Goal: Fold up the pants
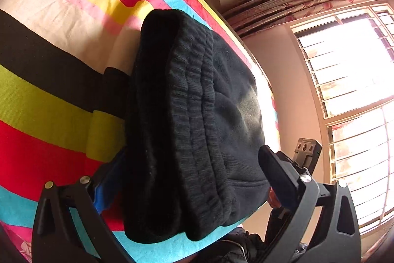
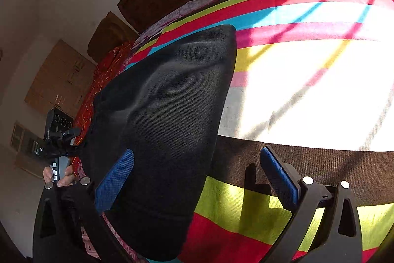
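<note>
Since the pants (image 1: 187,120) lie bundled on the striped bed (image 1: 56,24), both grippers straddle them, seemingly to square the stack; the left gripper (image 1: 187,179) stands spread around the waistband end; the right gripper (image 2: 197,179) is spread too, one finger (image 2: 115,179) against the cloth.

Each gripper is a black frame of two curved arms with triangular cut-outs and round silver screw heads at the pivots; the left gripper (image 1: 189,176) and the right gripper (image 2: 197,179) both carry long fingers faced with blue, finely ribbed pads (image 2: 114,183). Seen from the right wrist, beyond its left finger, the other unit is a black block with three round lenses on its face, a clamp with a lever, and small white labels on the handle. A hand (image 2: 59,176) on that handle wears a black sleeve.
</note>
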